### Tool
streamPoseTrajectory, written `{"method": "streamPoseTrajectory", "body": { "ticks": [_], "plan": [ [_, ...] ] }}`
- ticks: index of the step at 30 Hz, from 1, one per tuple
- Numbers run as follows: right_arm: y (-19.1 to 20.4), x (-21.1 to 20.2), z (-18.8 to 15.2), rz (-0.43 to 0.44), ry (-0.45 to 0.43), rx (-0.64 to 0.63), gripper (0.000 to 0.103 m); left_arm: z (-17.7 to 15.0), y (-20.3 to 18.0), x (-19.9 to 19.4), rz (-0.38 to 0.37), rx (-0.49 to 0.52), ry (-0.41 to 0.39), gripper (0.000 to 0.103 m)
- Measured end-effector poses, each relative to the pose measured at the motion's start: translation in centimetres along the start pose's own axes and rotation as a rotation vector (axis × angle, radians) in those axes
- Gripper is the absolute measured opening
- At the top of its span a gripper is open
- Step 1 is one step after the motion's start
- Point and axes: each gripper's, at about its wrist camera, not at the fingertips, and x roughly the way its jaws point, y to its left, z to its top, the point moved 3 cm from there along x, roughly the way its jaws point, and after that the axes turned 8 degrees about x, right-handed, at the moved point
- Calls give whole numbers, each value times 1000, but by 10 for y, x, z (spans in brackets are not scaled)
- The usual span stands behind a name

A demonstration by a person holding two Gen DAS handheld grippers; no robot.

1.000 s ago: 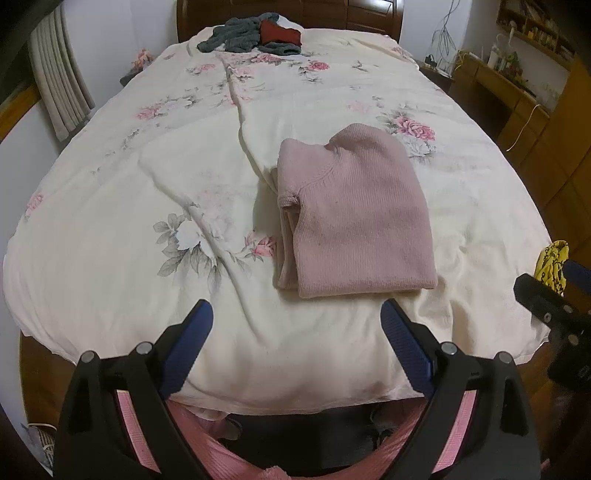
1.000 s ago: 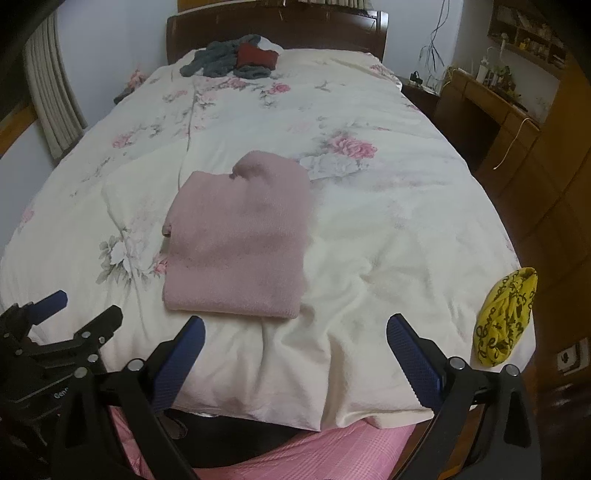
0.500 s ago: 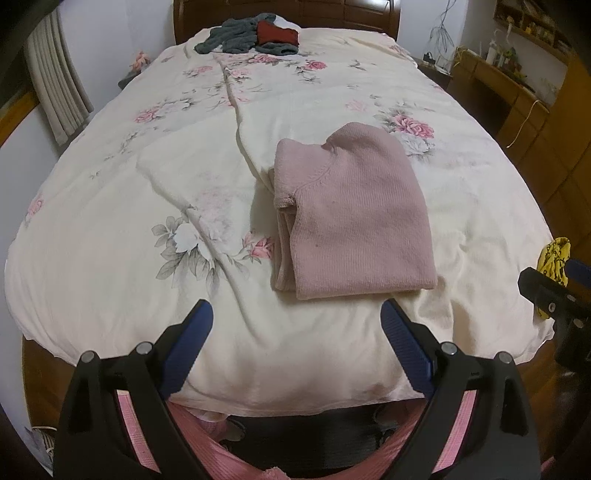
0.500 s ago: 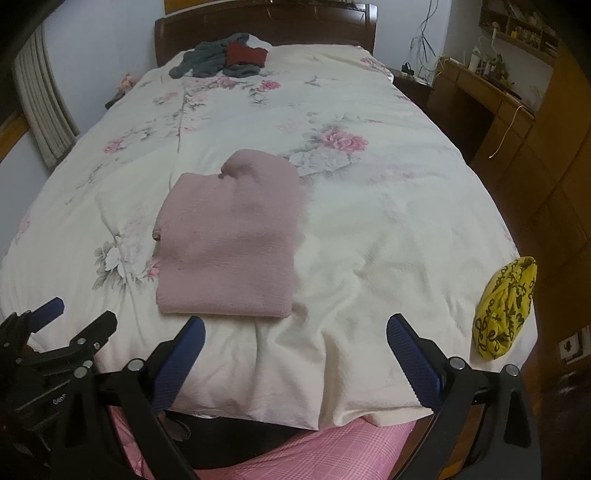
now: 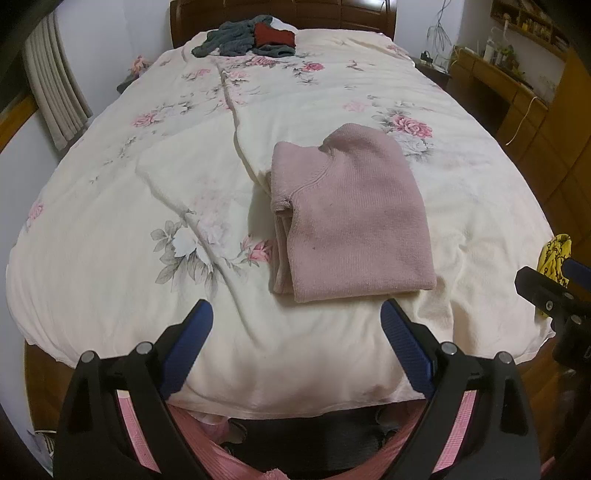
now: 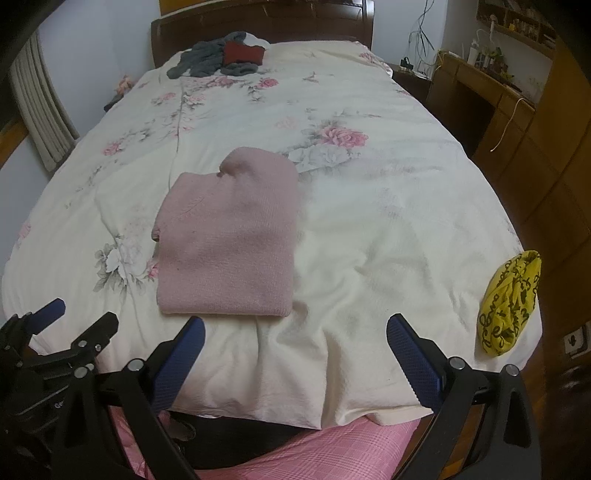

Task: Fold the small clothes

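A folded pink knit sweater [image 5: 354, 218] is lying flat on the floral duvet [image 5: 147, 192] of the bed, near the foot end and slightly toward its right half, with a sleeve edge showing along its left side. At the headboard end, a heap of grey knitwear [image 5: 236, 42] is resting with a dark red garment [image 5: 273, 35] on top. A yellow patterned cloth [image 6: 511, 302] is sitting bunched at the bed's right foot corner; the right wrist view is showing it whole, while the left wrist view is catching only a sliver of it behind the other tool. The right wrist view is also taking in a wooden desk [image 6: 476, 88] beside the bed.

The left hand-held gripper [image 5: 295, 328] is hovering over the foot edge of the bed, its blue-padded fingers spread wide and holding nothing. The right hand-held gripper [image 6: 295, 339] is poised alongside, equally wide apart and empty, short of the sweater's hem. Pink checked fabric [image 6: 332, 454] is showing beneath both tools.
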Motion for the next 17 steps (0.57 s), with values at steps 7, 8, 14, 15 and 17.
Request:
{"method": "streamPoseTrajectory", "body": {
  "ticks": [7,8,14,15,17],
  "plan": [
    [-2,-1,1,5,-17,10,99,0,-2,0,6,3,-5,91],
    [-3,-1,1,2,-17,6,99,0,-2,1,7,5,-6,91],
    [-1,-4,1,-15,-28,9,99,0,-2,1,10,7,-10,91],
    [-1,-5,1,-16,-29,11,99,0,-2,0,10,7,-11,91],
    [-2,-6,2,-18,-32,12,99,0,-2,0,11,7,-12,91]
  ]
}}
